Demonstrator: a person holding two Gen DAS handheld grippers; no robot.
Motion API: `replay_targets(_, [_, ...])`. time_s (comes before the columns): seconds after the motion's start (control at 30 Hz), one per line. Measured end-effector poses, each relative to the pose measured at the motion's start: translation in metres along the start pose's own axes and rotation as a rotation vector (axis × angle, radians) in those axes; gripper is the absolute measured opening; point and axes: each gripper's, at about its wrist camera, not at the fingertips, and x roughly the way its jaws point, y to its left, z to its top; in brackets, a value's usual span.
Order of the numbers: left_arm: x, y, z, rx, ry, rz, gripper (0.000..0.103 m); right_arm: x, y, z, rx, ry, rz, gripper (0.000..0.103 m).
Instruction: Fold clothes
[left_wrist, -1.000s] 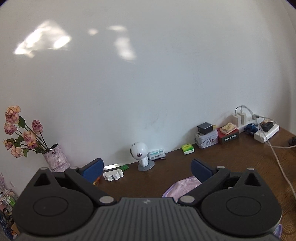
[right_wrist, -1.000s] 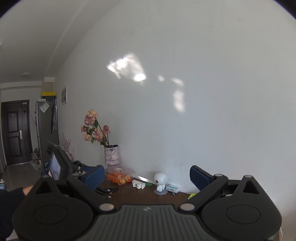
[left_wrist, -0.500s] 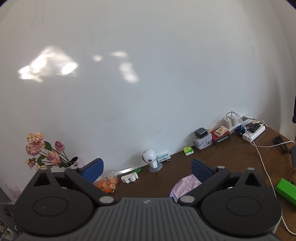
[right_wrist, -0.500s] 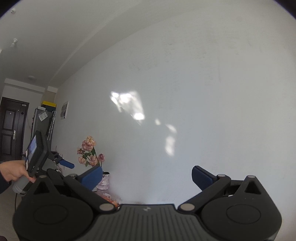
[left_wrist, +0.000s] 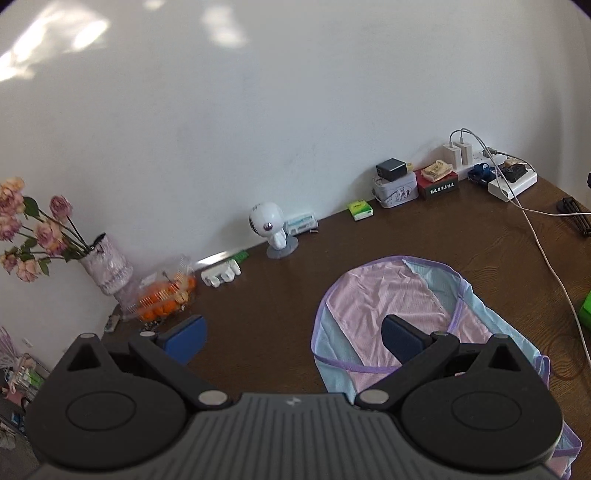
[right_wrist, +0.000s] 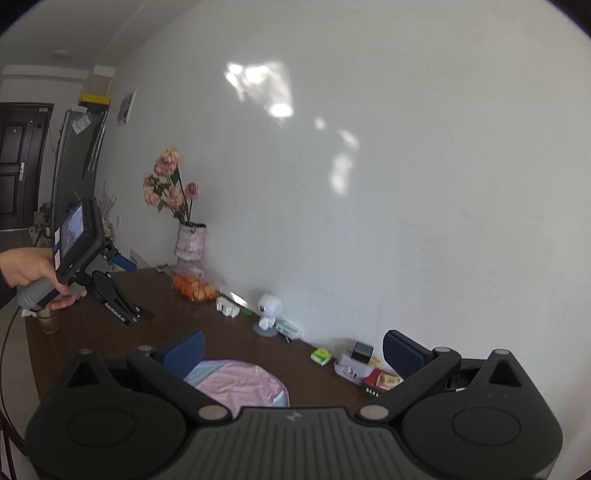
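A pink and light-blue garment with purple trim (left_wrist: 391, 299) lies spread on the dark wooden table (left_wrist: 280, 302). My left gripper (left_wrist: 293, 338) is open and empty, held above the table with its right finger over the garment's near part. My right gripper (right_wrist: 293, 350) is open and empty, higher up, and sees the same garment (right_wrist: 238, 382) low between its fingers. The left gripper, held in a hand, also shows in the right wrist view (right_wrist: 114, 286) at the far left.
Along the wall stand a vase of pink roses (left_wrist: 105, 264), a bag of oranges (left_wrist: 164, 295), a small white robot figure (left_wrist: 269, 229), a green box (left_wrist: 360, 208), tins (left_wrist: 395, 188) and a power strip with cables (left_wrist: 513, 181). A white cable (left_wrist: 554, 273) crosses the table's right side.
Both grippers have tilted down toward the table. The garment and more of the tabletop have come into view in both wrist views. Both stay open.
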Motion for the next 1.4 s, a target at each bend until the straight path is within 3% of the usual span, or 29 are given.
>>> replay_targets(0.13, [0.047, 0.003, -0.016, -0.016, 0.017, -0.052, 0.103, 0.053, -0.012, -0.025, 0.052, 0.058, 0.042, 0.103])
replay_targets(0.27, [0.104, -0.006, -0.029, 0.013, 0.085, -0.111, 0.103, 0.129, -0.022, -0.048, 0.140, 0.148, 0.075, 0.103])
replay_targets(0.47, [0.177, 0.005, -0.035, -0.043, 0.135, -0.174, 0.102, 0.246, -0.032, -0.079, 0.206, 0.321, 0.052, 0.100])
replay_targets(0.73, [0.258, 0.016, -0.046, -0.113, 0.205, -0.188, 0.098, 0.379, -0.012, -0.139, 0.305, 0.554, 0.059, 0.084])
replay_targets(0.83, [0.270, 0.017, -0.048, -0.122, 0.206, -0.195, 0.086, 0.404, -0.007, -0.155, 0.290, 0.620, 0.036, 0.082])
replay_targets(0.87, [0.273, 0.017, -0.048, -0.118, 0.210, -0.197, 0.069, 0.410, -0.007, -0.159, 0.289, 0.639, 0.033, 0.080])
replay_targets(0.9, [0.276, 0.016, -0.050, -0.112, 0.220, -0.200, 0.055, 0.412, -0.006, -0.161, 0.284, 0.649, 0.032, 0.067])
replay_targets(0.93, [0.279, 0.016, -0.051, -0.114, 0.230, -0.201, 0.018, 0.414, -0.005, -0.163, 0.278, 0.659, 0.031, 0.039])
replay_targets(0.97, [0.282, 0.018, -0.053, -0.126, 0.238, -0.199, 0.004, 0.417, -0.004, -0.165, 0.273, 0.669, 0.030, 0.019])
replay_targets(1.0, [0.284, 0.020, -0.055, -0.141, 0.239, -0.204, 0.003, 0.419, -0.003, -0.167, 0.267, 0.679, 0.029, 0.000])
replay_targets(1.17, [0.282, 0.030, -0.061, -0.192, 0.227, -0.225, 0.002, 0.430, 0.002, -0.176, 0.240, 0.728, 0.024, 0.000])
replay_targets(1.4, [0.264, 0.044, -0.067, -0.231, 0.210, -0.209, 0.001, 0.438, 0.004, -0.165, 0.215, 0.709, 0.019, 0.000])
